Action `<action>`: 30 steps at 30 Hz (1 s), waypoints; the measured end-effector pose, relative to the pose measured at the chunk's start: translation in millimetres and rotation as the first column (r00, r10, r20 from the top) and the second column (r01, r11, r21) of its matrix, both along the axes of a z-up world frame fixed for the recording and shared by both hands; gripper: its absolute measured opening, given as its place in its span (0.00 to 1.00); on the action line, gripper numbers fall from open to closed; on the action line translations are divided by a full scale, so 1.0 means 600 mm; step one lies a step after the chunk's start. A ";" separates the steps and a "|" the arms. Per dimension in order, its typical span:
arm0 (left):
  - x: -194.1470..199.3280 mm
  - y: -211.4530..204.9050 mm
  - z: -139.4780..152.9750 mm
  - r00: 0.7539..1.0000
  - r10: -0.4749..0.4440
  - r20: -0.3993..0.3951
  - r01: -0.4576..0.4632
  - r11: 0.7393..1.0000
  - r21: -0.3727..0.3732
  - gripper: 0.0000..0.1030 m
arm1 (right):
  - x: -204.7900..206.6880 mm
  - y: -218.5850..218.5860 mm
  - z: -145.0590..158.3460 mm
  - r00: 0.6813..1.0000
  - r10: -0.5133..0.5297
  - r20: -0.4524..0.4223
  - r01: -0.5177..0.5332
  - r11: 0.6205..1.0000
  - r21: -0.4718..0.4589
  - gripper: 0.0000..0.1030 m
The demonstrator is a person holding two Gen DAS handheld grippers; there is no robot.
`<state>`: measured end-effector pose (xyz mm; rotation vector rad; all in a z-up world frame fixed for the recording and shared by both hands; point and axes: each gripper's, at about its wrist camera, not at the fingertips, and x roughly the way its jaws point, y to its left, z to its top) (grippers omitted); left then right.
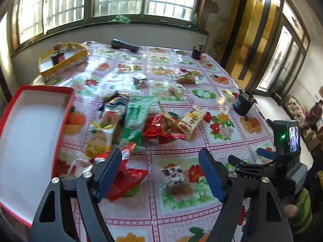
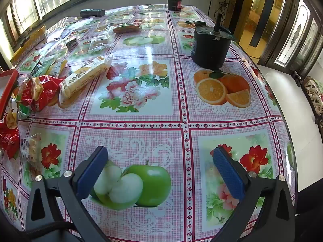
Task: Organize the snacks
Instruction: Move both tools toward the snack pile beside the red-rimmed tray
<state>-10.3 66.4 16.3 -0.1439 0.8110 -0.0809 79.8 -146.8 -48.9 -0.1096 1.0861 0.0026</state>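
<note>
A pile of wrapped snacks lies mid-table: a green packet (image 1: 135, 119), a red packet (image 1: 159, 130), a yellow-white bar (image 1: 191, 121), also in the right wrist view (image 2: 84, 78). A red-rimmed white box (image 1: 30, 133) sits at the left. My left gripper (image 1: 159, 173) is open and empty above a small clear-wrapped purple-speckled sweet (image 1: 173, 175), with a red packet (image 1: 125, 179) by its left finger. My right gripper (image 2: 161, 171) is open and empty over bare tablecloth, right of the pile; its body shows in the left wrist view (image 1: 286, 141).
A black motor-like cylinder (image 2: 211, 46) stands at the right side of the table. A yellow box (image 1: 62, 59), a dark flashlight (image 1: 124, 45), a small black bottle (image 2: 174, 2) and more wrapped snacks (image 1: 186, 78) lie at the far end. The table edge (image 2: 282, 113) drops off at the right.
</note>
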 end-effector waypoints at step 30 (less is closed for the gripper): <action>-0.077 0.068 0.025 0.981 0.191 -0.047 -0.187 0.979 0.079 0.76 | -0.107 0.088 0.141 0.963 0.010 0.269 -0.027 0.998 0.061 1.00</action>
